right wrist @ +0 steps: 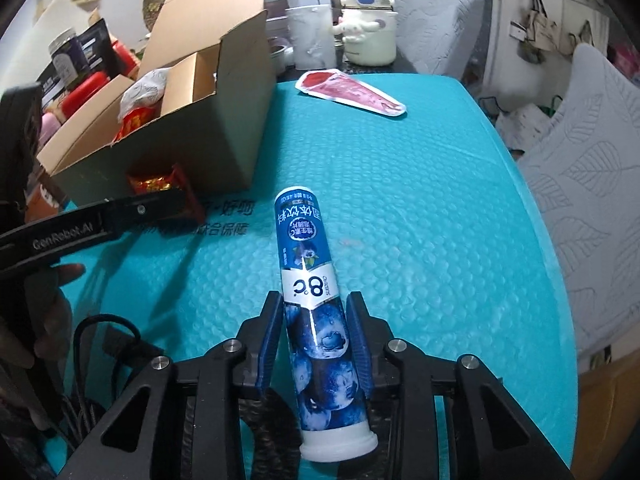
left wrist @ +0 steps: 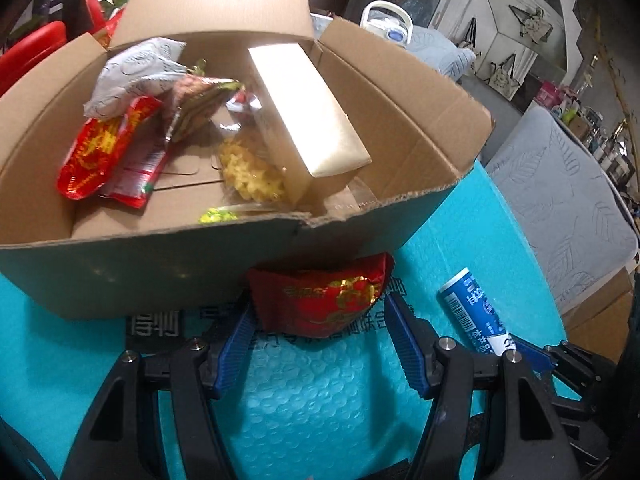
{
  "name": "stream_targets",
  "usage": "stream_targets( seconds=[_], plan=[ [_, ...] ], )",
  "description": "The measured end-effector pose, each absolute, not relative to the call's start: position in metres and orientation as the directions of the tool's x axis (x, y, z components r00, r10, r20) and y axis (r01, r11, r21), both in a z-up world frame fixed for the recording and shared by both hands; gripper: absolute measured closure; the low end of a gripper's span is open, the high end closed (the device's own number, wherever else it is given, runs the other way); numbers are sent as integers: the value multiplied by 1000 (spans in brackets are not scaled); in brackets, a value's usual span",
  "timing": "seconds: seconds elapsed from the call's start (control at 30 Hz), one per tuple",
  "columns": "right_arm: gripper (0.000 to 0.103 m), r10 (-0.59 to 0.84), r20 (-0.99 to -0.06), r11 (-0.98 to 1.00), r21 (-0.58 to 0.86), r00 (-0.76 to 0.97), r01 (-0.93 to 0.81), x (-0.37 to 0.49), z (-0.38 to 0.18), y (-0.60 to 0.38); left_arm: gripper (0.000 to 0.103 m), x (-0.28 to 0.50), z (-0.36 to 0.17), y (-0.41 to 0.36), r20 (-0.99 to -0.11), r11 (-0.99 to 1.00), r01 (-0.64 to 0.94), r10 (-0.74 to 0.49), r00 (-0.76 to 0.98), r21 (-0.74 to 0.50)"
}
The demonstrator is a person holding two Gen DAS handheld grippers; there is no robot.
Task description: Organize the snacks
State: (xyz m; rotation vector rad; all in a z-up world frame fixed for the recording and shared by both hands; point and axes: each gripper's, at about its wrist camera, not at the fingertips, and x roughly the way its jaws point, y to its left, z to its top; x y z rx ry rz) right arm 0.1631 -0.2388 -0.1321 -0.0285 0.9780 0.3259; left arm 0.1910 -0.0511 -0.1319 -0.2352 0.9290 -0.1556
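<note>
the left gripper (left wrist: pixel 320 332) sits low over the teal bubble-wrap mat (left wrist: pixel 304 404), its jaws spread wide with the blue pads either side of a red snack packet (left wrist: pixel 320 300). whether the pads touch the packet cannot be told; the left pad looks just at its edge and the right pad stands a little apart. the packet lies on the mat right against the near wall of the open cardboard box (left wrist: pixel 160 264).

inside the box are a white crinkled bag (left wrist: pixel 128 76), a red packet (left wrist: pixel 94 156) leaning on the left side, a clear bag of yellow snacks (left wrist: pixel 250 174), and a pale carton (left wrist: pixel 304 116) tilted against the right side. the box flaps stand up at the back.

the right gripper (right wrist: pixel 316 320) has its jaws closed in on a blue tube (right wrist: pixel 312 280) printed with blueberries, both pads pressed to its sides near the lower half. the tube points away from the camera, white cap (right wrist: pixel 340 448) toward the gripper body, lying along the mat (right wrist: pixel 440 240). in the left wrist view the same tube (left wrist: pixel 472 308) shows to the right of the red packet, near it but apart.

from the right wrist view the box (right wrist: pixel 192 132) stands at the left of the mat with the red packet (right wrist: pixel 160 184) at its foot, partly hidden by the left gripper's finger (right wrist: pixel 140 210). a flat red pouch (right wrist: pixel 352 92) lies on the far part of the mat, well apart from the box. beyond the mat stand a white kettle (right wrist: pixel 368 28) and a frosted cup (right wrist: pixel 312 36).
</note>
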Motion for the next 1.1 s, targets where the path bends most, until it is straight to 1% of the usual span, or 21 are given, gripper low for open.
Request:
stream_targets(
  seconds=[0.17, 0.23, 0.4, 0.43, 0.47, 0.5, 0.53, 0.6, 0.7, 0.9, 1.1],
  plan=[
    [70, 258, -821, 952, 126, 509, -279, 163, -135, -241, 39, 197, -137, -56, -786, 966, 12, -217, 579, -258],
    [70, 259, -820, 953, 129, 511, -275, 163, -136, -244, 36, 197, -137, -57, -785, 965, 8, -219, 580, -263],
    [70, 251, -816, 956, 124, 520, -266, 162, -135, -243, 36, 197, -137, -62, -792, 970, -12, -191, 580, -243],
    [70, 244, -816, 956, 111, 524, -273, 161, -135, -242, 37, 197, -137, -61, -785, 968, -15, -193, 589, -250],
    [70, 237, -814, 955, 96, 529, -280, 160, -135, -239, 40, 196, -137, -62, -781, 969, -18, -186, 596, -245],
    [70, 233, -814, 954, 86, 533, -286, 158, -136, -238, 47, 195, -137, -63, -784, 975, -20, -167, 598, -223],
    [70, 232, -813, 954, 84, 534, -288, 156, -136, -237, 52, 194, -137, -63, -781, 975, -2, -175, 600, -221],
    [70, 239, -812, 955, 96, 533, -282, 155, -136, -236, 55, 190, -138, -61, -779, 972, 8, -194, 596, -236],
    [74, 254, -808, 954, 119, 532, -275, 151, -135, -235, 59, 185, -137, -57, -776, 968, 9, -208, 595, -253],
    [75, 270, -806, 951, 137, 527, -278, 140, -134, -228, 60, 173, -134, -49, -785, 963, 32, -238, 571, -269],
    [75, 307, -806, 937, 164, 506, -307, 124, -133, -211, 61, 144, -132, -30, -797, 953, 42, -274, 538, -299]
  ],
)
